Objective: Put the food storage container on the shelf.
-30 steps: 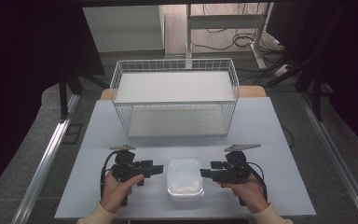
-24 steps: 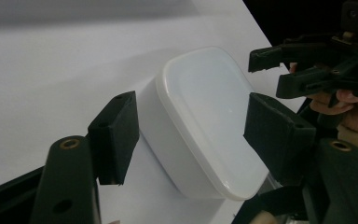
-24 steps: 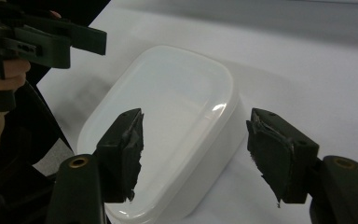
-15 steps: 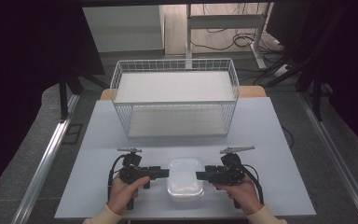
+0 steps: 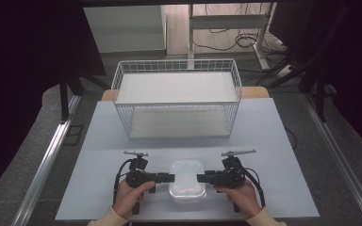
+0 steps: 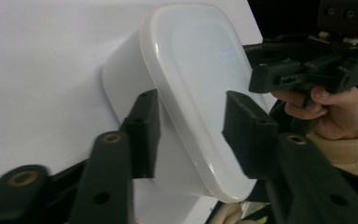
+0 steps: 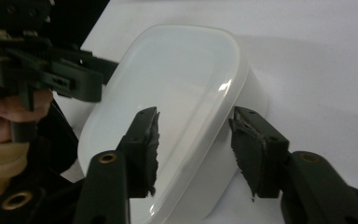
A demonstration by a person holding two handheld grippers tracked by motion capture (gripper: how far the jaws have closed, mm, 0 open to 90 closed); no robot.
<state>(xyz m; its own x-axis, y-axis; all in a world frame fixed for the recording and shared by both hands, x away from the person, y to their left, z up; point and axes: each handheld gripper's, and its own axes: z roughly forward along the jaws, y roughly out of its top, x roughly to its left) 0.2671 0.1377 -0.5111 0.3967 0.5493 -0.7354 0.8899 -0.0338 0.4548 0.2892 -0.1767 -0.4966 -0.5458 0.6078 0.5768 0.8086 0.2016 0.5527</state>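
Overhead, a white lidded container [image 5: 187, 181] sits near the front edge of a pale table [image 5: 283, 141], midway between the two hands. The left gripper [image 5: 168, 178] points right at the container's left side, held by the left hand [image 5: 129, 197]; the right gripper [image 5: 202, 178] points left at its right side, held by the right hand [image 5: 239, 197]. Both tips lie just beside the container walls; contact cannot be judged from this height. A white wire basket [image 5: 176, 103] stands at the far half of the table, well apart from the container. From the left gripper view, the left gripper [image 6: 191, 126] has its jaws spread wide, straddling the container [image 6: 191, 79] at its lid rim, with gaps visible at both pads. The right gripper [image 6: 303, 70] and its hand [image 6: 340, 105] appear beyond. From the right gripper view, the right gripper [image 7: 193, 144] likewise stands wide open astride the container [image 7: 177, 88] edge, not clamped. The left gripper [image 7: 51, 70] shows at the far side.
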